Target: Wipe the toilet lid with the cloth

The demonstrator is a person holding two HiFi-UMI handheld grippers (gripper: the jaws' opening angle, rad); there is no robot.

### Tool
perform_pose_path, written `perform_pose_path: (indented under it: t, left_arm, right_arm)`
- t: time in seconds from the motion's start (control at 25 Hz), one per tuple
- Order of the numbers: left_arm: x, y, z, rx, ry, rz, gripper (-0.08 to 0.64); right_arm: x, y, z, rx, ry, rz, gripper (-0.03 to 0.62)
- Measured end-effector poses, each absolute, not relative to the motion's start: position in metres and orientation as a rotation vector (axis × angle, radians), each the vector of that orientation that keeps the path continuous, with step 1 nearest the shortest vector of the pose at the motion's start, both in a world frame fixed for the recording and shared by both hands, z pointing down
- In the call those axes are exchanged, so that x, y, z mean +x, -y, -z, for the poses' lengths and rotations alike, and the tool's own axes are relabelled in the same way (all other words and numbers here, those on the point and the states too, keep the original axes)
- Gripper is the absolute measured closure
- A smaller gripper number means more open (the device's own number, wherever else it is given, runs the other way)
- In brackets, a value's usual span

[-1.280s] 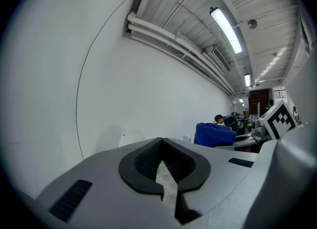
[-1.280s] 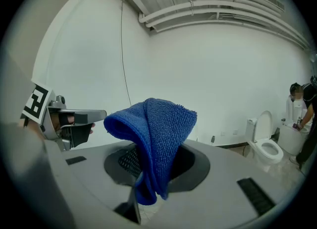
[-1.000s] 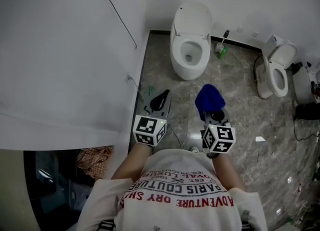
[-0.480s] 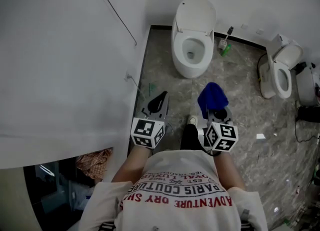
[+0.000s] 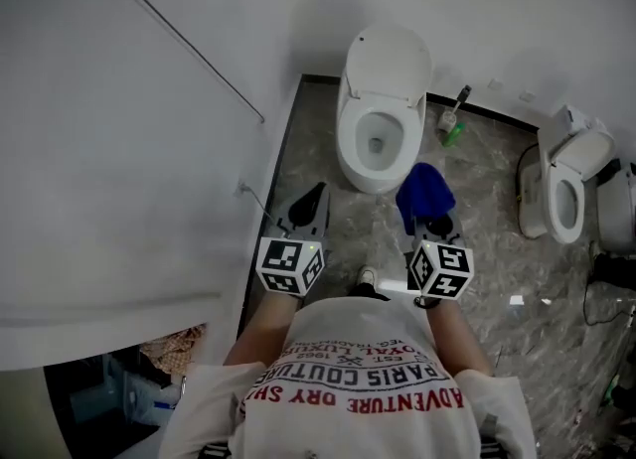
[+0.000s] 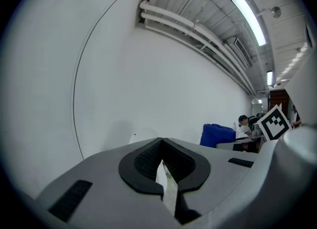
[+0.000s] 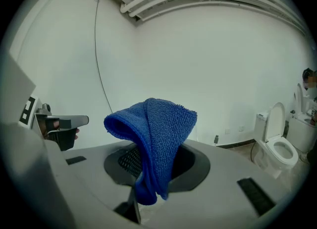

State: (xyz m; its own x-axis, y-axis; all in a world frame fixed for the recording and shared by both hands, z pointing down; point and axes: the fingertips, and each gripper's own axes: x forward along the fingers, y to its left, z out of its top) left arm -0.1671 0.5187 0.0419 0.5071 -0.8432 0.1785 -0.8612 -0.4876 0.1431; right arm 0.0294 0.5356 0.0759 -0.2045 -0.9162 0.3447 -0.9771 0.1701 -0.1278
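Observation:
A white toilet [image 5: 381, 144] stands ahead by the wall, its bowl uncovered and its lid [image 5: 390, 55] raised against the back. In the head view my right gripper [image 5: 428, 217] is shut on a blue cloth [image 5: 424, 196], which bunches up over the jaws just right of the bowl's front. The right gripper view shows the cloth [image 7: 154, 135] pinched between the jaws and draped over them. My left gripper [image 5: 317, 192] is held left of the bowl's front, shut with nothing in it. Both grippers are short of the toilet and touch nothing.
A white partition wall [image 5: 129, 149] runs close along the left. A green toilet brush holder [image 5: 452, 129] stands right of the toilet. A second toilet [image 5: 563, 194] sits at the far right with a cable beside it. The floor is grey marble tile.
The person has stepped forward, so the toilet now lies closer below the grippers. Both grippers keep their pose, the cloth still held in the right one.

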Motion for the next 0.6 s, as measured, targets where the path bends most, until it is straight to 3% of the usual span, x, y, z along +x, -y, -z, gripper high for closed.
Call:
perform_pose_path:
  t: [0.6]
  left_arm:
    - [-0.107, -0.343, -0.072, 2.491, 1.416, -0.153, 0.554]
  right_arm:
    - [0.093, -0.379, -0.112, 1.811, 2.204, -0.582, 0.492]
